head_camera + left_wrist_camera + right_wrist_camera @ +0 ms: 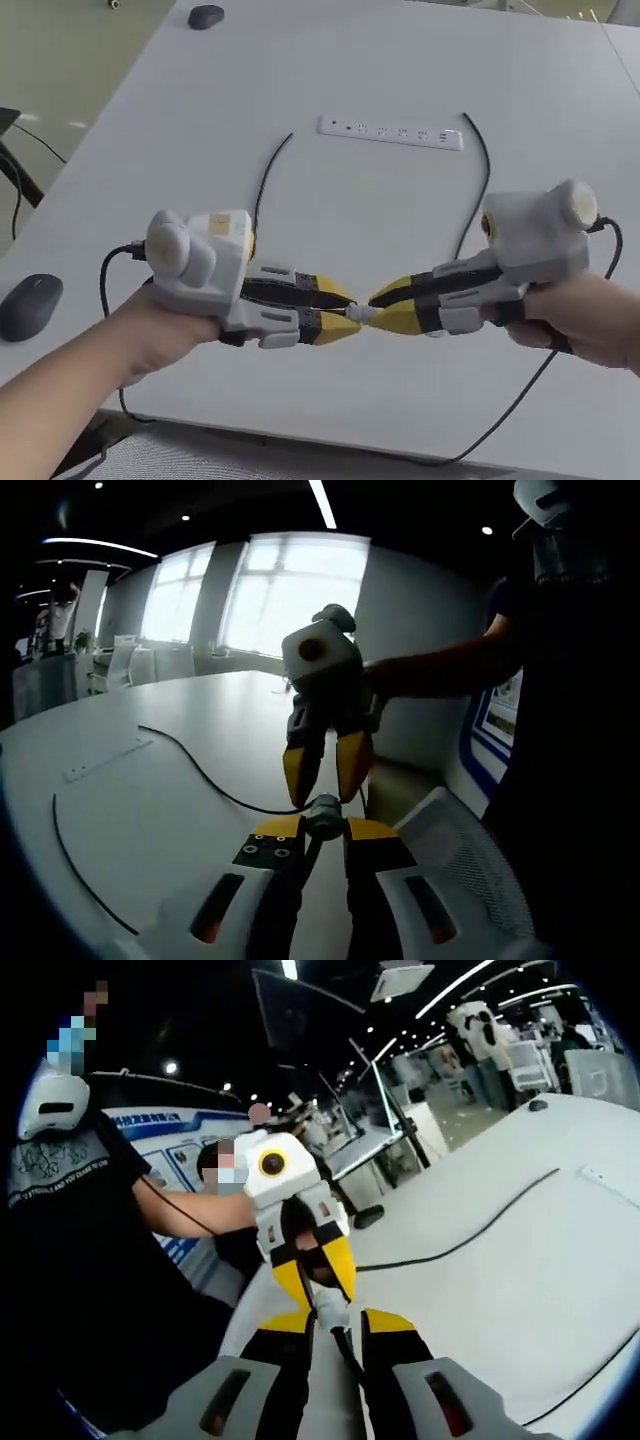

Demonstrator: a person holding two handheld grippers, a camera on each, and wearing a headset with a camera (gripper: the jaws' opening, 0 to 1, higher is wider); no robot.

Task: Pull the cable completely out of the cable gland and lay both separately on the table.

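Both grippers meet tip to tip above the front of the white table [330,230]. A small grey-white cable gland [362,313] [323,813] [330,1308] sits in my left gripper [352,312] [322,826], which is shut on it. A thin black cable [346,1346] comes out of the gland and runs back between the jaws of my right gripper [376,308] [338,1324], which is shut on it close to the gland. In the left gripper view the right gripper [325,792] points straight at the gland.
A white power strip [390,131] lies mid-table, with loose black cables [268,175] [484,170] on either side. A dark mouse [28,305] sits at the left edge, another [205,16] at the far end. A mesh chair [470,850] stands by the near edge.
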